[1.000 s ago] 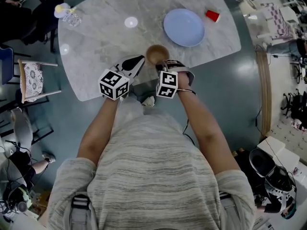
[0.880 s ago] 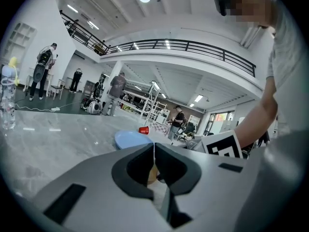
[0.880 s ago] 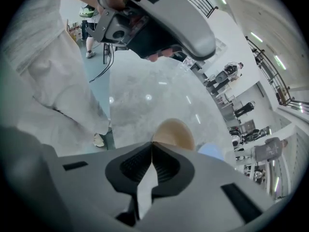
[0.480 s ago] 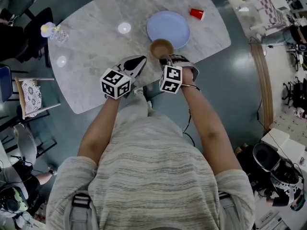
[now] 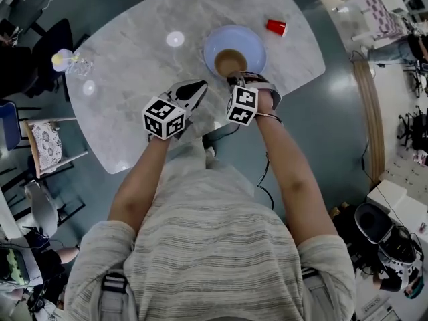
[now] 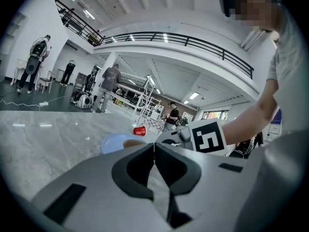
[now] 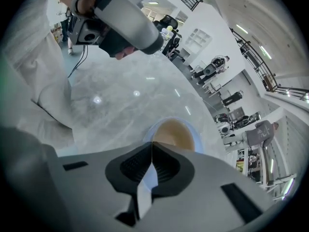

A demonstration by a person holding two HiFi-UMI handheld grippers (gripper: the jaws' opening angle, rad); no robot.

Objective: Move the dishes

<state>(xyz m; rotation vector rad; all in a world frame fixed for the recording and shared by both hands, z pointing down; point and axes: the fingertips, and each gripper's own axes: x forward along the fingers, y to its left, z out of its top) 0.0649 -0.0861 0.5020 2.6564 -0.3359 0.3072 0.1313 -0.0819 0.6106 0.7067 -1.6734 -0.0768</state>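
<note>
Right gripper (image 5: 235,79) pinches the near rim of the round tan bowl (image 5: 229,62), which is over the smooth pale-blue round plate (image 5: 255,45) toward the far right corner of the veined grey marble table (image 5: 134,65). Whether it rests there, I cannot tell. Left gripper (image 5: 197,85), jaws pressed together on nothing, hovers near the table's near edge. Stacking seems in hand; next comes a gentle release, as slick surfaces may slide.

Pale grey marble worktop (image 5: 134,65) with rounded corners, ceiling lamps glinting off it. Glossy blue-grey floor (image 5: 334,126) all round, and a curved wooden strip (image 5: 364,112) runs along the right. A chair (image 5: 45,146) with a patterned cushion sits off the left edge. It's a high white hall, with a railed balcony (image 6: 183,38) overhead.
</note>
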